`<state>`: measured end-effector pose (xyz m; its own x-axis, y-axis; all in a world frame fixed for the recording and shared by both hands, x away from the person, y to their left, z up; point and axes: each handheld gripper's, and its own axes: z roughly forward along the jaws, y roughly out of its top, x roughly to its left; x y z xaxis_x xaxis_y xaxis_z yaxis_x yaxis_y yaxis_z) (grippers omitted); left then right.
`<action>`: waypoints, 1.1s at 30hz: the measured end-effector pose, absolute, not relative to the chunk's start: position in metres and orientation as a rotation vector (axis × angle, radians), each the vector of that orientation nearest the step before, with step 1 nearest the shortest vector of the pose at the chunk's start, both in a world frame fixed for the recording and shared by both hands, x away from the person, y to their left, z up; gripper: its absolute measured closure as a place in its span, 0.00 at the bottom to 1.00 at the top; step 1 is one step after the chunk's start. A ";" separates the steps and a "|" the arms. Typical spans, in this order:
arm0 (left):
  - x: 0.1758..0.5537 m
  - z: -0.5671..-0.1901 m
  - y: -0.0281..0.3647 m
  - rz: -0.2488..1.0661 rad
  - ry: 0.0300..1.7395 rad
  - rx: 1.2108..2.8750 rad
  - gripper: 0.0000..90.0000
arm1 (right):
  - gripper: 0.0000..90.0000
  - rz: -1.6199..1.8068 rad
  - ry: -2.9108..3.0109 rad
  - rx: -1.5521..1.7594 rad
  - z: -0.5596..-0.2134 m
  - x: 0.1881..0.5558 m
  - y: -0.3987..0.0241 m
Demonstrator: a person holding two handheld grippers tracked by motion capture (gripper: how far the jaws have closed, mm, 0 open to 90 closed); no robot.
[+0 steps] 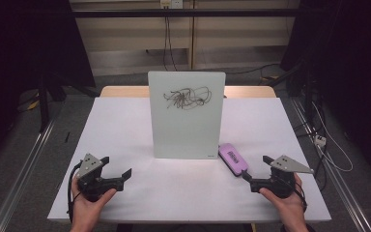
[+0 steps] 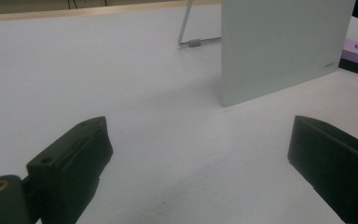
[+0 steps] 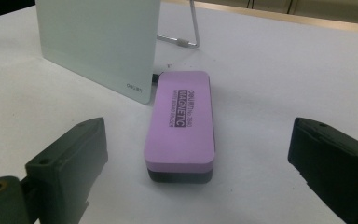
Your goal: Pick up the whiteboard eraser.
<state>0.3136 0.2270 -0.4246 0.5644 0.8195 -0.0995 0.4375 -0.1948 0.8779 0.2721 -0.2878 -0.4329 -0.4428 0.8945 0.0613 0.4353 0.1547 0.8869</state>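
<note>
On the white bench [image 1: 125, 130], the left gripper [image 1: 117, 171] rests with jaws apart, the scribbled whiteboard [image 1: 186, 116] stands mid-bench (propped on a wire stand), the purple magnetic eraser [image 1: 233, 158] lies just beside its right corner, and the right gripper [image 1: 256, 171], jaws apart, faces the eraser.

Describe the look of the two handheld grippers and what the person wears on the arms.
Both the left gripper and the right gripper are black, with two blocky black jaws and a grey three-cornered plate on top. A black cable trails from each near the wrist. In the gripper views a brass-coloured ring sits at the base of the near jaw. The forearms are bare, with no sleeves in the high view.
</note>
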 end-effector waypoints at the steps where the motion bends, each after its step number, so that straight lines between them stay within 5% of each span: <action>1: 0.314 -0.425 0.227 0.492 1.030 1.824 0.06 | 0.06 1.239 1.950 1.261 -0.433 0.272 -0.288; 33: 0.314 -0.425 0.224 0.441 1.005 1.842 0.06 | 0.11 1.011 2.229 1.283 -0.412 0.332 -0.253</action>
<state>0.3135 0.2241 -0.4247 0.5959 0.7938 -0.1213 0.4485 -0.2037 0.8703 0.3316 -0.2526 -0.4121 -0.5135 0.8575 0.0297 0.5875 0.3261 0.7406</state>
